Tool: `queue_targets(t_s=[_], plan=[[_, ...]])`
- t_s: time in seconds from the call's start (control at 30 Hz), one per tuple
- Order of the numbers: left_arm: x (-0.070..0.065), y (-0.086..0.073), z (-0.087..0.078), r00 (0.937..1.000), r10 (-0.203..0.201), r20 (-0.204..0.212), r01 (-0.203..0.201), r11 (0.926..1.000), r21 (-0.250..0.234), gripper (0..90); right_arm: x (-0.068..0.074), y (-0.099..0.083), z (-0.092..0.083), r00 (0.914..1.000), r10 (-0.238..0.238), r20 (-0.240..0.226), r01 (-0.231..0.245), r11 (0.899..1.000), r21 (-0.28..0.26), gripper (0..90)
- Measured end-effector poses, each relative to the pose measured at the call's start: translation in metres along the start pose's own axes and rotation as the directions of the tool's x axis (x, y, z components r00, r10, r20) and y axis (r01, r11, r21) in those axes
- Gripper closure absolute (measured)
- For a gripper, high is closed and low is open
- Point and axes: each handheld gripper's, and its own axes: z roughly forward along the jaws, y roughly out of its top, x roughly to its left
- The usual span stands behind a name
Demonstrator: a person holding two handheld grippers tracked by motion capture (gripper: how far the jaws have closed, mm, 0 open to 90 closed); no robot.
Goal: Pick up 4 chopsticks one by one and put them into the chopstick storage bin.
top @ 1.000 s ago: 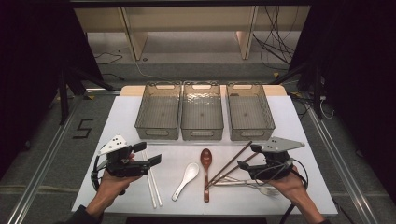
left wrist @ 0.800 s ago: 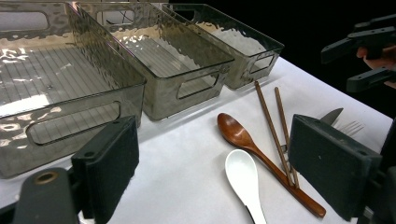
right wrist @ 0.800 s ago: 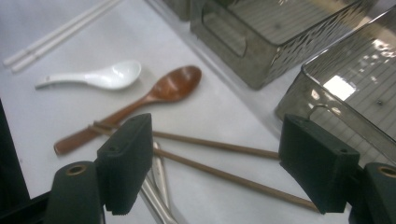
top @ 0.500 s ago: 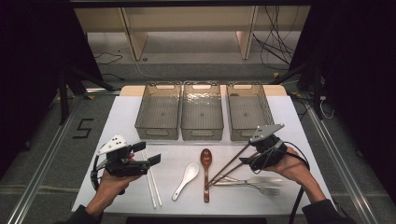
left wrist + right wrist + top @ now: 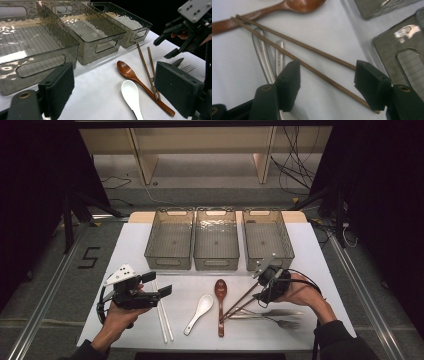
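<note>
- White tabletop [image 5: 320,255] in the high view carries three clear bins; since a second ago, the right claw [image 5: 261,287] has slid inward onto the brown chopsticks [image 5: 240,303], while the left claw [image 5: 161,285] hangs apart, idle.
- Left gripper view: chopsticks [image 5: 146,67] lie beside the wooden spoon [image 5: 130,73].
- Right gripper view: jaws have just been narrowing, straddling the chopsticks [image 5: 312,62] without pressing; a grasp looks imminent.

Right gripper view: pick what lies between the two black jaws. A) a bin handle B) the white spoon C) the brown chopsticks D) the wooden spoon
C: the brown chopsticks run slantwise through the gap of the right gripper, whose pads stand apart from them; the wooden spoon lies farther off.
</note>
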Motion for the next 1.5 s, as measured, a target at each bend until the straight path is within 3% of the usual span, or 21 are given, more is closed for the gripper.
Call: queue_targets(t_s=[0.13, 0.37, 0.63, 0.83, 0.97, 1.5], plan=[[0.001, 0.000, 0.000, 1.0000, 0.000, -0.002, 0.000, 1.0000, 0.001, 15.7, 0.001, 0.003, 0.013, 0.9990, -0.040, -0.021, 0.041, 0.997, 0.065, 44.0], [0.001, 0.000, 0.000, 1.0000, 0.000, -0.002, 0.000, 1.0000, 0.001, 15.7, 0.000, 0.004, 0.027, 0.9940, -0.102, -0.039, 0.106, 0.987, 0.124, 48.1], [0.001, 0.000, 0.000, 1.0000, 0.000, -0.003, 0.000, 1.0000, 0.004, 15.7, 0.001, 0.006, 0.040, 0.9801, -0.191, -0.055, 0.198, 0.962, 0.188, 53.4], [0.001, 0.000, 0.000, 1.0000, -0.001, -0.003, 0.001, 1.0000, 0.005, 15.7, 0.003, 0.010, 0.045, 0.9728, -0.221, -0.068, 0.231, 0.950, 0.208, 57.2], [0.001, 0.000, 0.000, 1.0000, 0.000, -0.004, 0.000, 1.0000, 0.006, 15.7, 0.004, 0.010, 0.045, 0.9714, -0.225, -0.076, 0.236, 0.948, 0.212, 60.5], [0.001, 0.000, 0.001, 1.0000, 0.000, -0.002, 0.000, 1.0000, 0.007, 15.7, 0.010, 0.009, 0.044, 0.9438, -0.315, -0.099, 0.330, 0.919, 0.218, 71.3]])
